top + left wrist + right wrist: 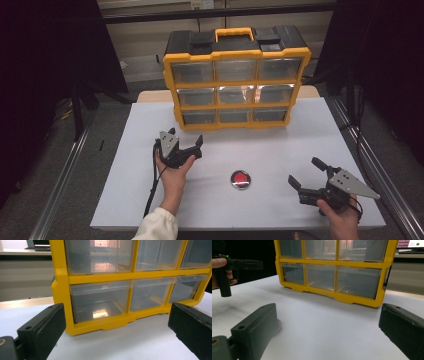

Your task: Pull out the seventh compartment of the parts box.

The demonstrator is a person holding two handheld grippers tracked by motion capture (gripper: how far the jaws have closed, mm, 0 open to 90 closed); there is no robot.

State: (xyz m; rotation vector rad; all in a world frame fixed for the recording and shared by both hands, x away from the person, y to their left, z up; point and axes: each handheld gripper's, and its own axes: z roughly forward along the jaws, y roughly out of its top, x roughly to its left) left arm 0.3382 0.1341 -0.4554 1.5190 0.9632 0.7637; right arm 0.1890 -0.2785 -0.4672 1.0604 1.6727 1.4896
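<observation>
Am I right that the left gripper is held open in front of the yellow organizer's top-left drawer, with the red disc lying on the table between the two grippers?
Not quite: the left gripper faces the organizer's bottom-left drawer, as the left gripper view shows. It is open, and the red disc does lie between the grippers.

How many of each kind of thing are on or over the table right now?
Yellow drawer organizer: 1
Clear drawers in it: 9
Red round object: 1
Grippers: 2, left gripper and right gripper, both open
Total: 13
</observation>
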